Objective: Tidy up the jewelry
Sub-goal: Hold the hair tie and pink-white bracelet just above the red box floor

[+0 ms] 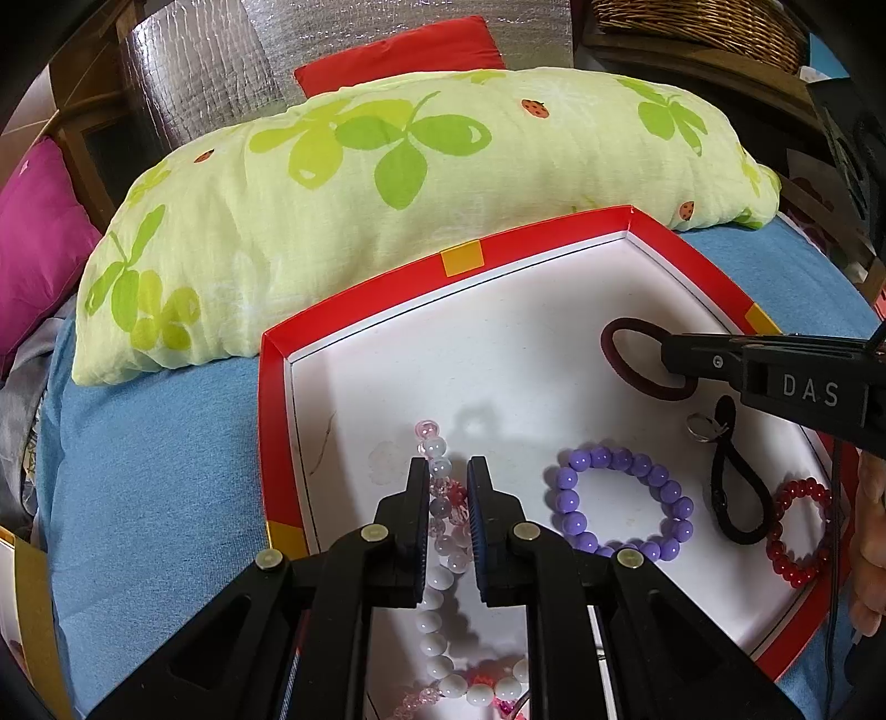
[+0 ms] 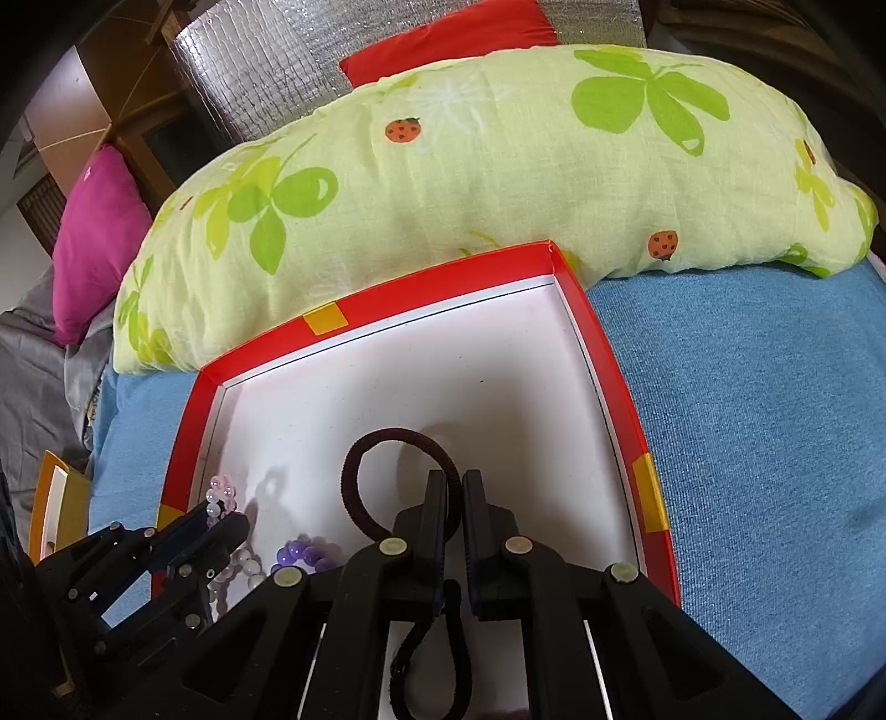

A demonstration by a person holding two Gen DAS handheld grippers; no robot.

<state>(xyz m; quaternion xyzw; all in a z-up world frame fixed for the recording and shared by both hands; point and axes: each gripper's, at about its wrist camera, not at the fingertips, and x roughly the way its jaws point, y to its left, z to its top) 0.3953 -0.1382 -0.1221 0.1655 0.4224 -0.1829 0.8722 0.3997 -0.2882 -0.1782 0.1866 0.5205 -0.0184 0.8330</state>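
Right gripper (image 2: 454, 490) clamped on the maroon hair tie (image 2: 387, 476), far right inside the red-rimmed box lid (image 2: 487, 274). Left gripper (image 1: 448, 482) parted around the pink-and-white bead strand (image 1: 437, 471), near left; can't tell if touching. Purple bead bracelet (image 1: 623, 501), black hair tie (image 1: 739, 487), red bead bracelet (image 1: 800, 534) lying nearer right. Clover pillow (image 1: 387, 183) beyond, on blue bedding (image 2: 764, 415).

Ahead of the jaws a pale green clover-print pillow (image 1: 387, 183) lies on the blue bedcover (image 2: 764, 421). Behind it sits a red cushion (image 1: 404, 50); far left, a magenta cushion (image 2: 97, 243).
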